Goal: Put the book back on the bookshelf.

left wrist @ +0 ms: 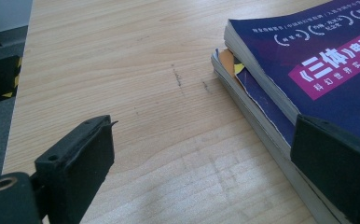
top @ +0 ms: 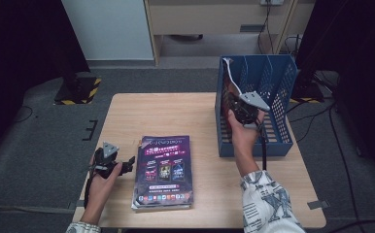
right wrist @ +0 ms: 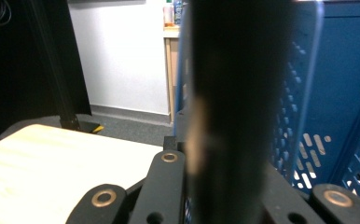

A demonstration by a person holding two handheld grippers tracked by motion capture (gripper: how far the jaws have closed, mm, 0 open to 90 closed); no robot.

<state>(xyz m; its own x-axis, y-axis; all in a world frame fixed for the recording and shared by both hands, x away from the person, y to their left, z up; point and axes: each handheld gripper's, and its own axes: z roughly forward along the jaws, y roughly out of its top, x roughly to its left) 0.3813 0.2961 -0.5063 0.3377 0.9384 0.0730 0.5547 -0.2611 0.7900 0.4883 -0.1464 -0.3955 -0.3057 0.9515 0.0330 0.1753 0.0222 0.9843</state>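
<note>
At the upper right of the high view, the right gripper (top: 238,104) clamps a magazine (top: 230,80) upright over the blue file rack (top: 278,141); judged risk: it catches a divider and buckles. Left gripper (top: 127,162) gapes empty beside the stack (top: 163,170).

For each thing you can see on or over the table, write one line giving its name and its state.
Magazine stack: lying flat on the table, covers up.
Held magazine: upright, at the blue rack's left compartment.
Blue rack: standing at the table's right edge.
Left gripper: open, beside the stack.
Right gripper: shut on the held magazine.
</note>
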